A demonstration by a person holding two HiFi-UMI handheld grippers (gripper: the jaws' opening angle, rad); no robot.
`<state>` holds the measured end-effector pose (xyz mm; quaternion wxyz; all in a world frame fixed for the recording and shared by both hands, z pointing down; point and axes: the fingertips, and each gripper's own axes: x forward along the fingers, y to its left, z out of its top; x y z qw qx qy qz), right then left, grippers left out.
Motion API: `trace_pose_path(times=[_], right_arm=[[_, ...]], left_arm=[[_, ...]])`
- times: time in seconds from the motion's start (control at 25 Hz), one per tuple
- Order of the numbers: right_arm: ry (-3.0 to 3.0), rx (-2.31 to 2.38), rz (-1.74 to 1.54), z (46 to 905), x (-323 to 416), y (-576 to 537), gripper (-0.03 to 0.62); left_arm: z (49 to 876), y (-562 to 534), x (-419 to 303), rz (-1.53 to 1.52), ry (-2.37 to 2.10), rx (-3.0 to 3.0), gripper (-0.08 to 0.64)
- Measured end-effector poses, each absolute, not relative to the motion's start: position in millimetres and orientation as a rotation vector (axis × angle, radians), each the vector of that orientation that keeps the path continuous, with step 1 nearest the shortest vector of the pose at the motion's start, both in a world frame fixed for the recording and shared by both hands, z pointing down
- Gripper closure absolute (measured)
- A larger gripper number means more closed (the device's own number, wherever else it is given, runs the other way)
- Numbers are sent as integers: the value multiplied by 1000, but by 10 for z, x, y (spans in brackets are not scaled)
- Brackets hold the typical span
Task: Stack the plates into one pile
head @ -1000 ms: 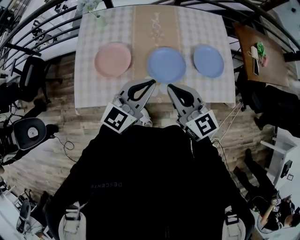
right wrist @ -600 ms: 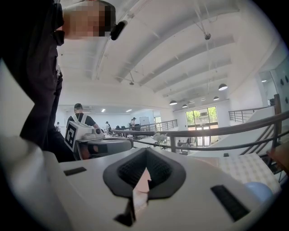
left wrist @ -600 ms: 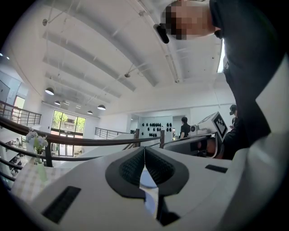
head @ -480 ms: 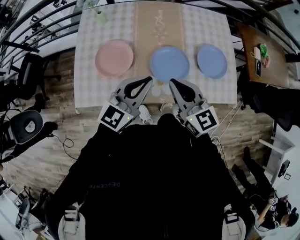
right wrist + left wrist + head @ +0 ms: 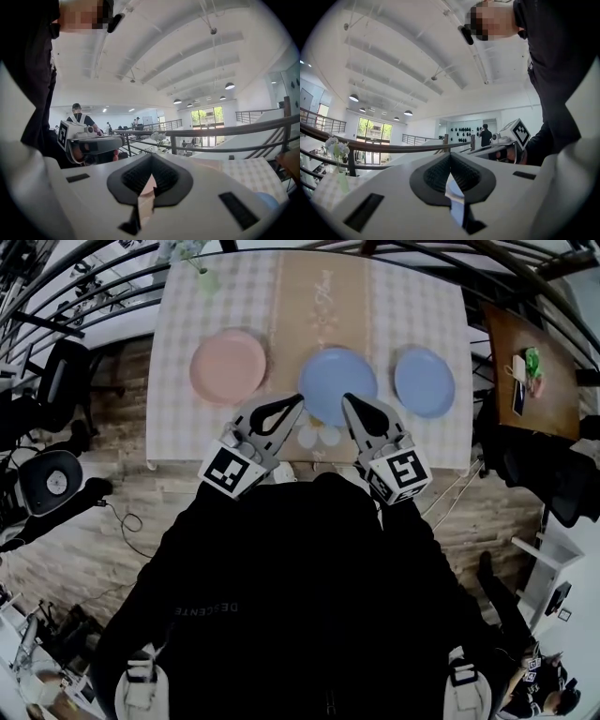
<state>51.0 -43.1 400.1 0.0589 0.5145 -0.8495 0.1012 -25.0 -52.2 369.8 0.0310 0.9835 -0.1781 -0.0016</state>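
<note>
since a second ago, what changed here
The left gripper and right gripper moved forward to the table; their tips now overlap the near edge of the large blue plate in the head view. Nothing taken or let go: both jaws stay shut, empty. The pink plate and small blue plate still flank it, unstacked.

In the head view, the tips of the left gripper (image 5: 296, 401) and the right gripper (image 5: 349, 399) cover the near rim of the middle blue plate (image 5: 337, 376). The print on the runner (image 5: 323, 296) is too small to read. In each gripper view that gripper's white body blocks most of the tabletop (image 5: 178, 381). Only slivers show through the slits, blue on the left and pale pink on the right, too narrow to identify.
</note>
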Motion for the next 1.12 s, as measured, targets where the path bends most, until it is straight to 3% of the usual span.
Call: trace_pose_path(times=[0.68,1.12], right_arm=[[-2327,1688,510,4859,1440,-822,528],[-2108,1734,812,5868,1926,-783,485]], left_arm=[[4130,-810,469,38,-492,3030,540],[4706,-887,845,115,-439,2967,540]])
